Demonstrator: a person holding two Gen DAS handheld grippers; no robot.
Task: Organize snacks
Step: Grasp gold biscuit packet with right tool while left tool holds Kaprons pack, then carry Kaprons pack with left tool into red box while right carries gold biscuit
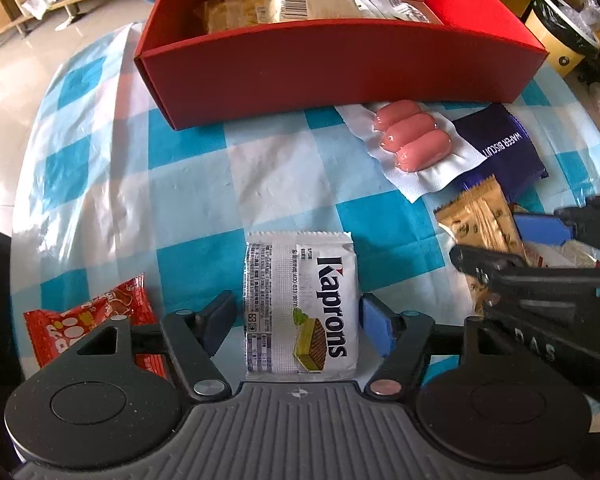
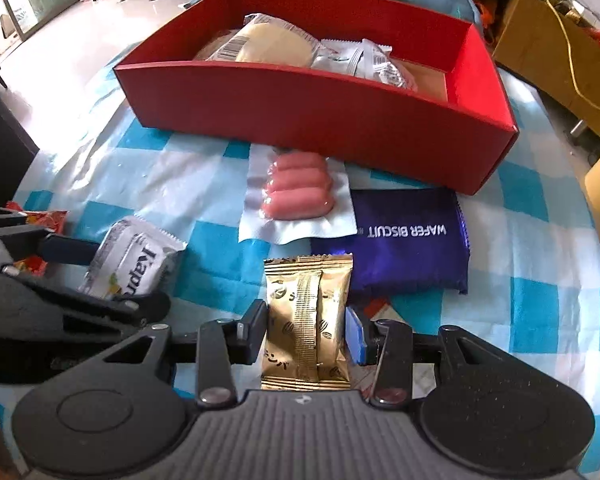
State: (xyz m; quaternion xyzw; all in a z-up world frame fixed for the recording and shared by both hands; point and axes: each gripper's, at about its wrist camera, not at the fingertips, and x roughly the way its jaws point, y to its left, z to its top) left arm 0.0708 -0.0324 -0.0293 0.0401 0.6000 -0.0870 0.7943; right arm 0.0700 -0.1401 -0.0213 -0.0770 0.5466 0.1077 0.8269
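The left claw straddles the white Kaprons wafer packet lying on the checked bench, jaws parted, pads seemingly just clear of its sides. The right claw is clamped on the gold snack packet near the red box.

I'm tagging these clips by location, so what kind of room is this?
Probably a living or common room in a home: a table with a blue checked cloth, low wooden shelving on a shiny tiled floor, and cardboard boxes stacked nearby.
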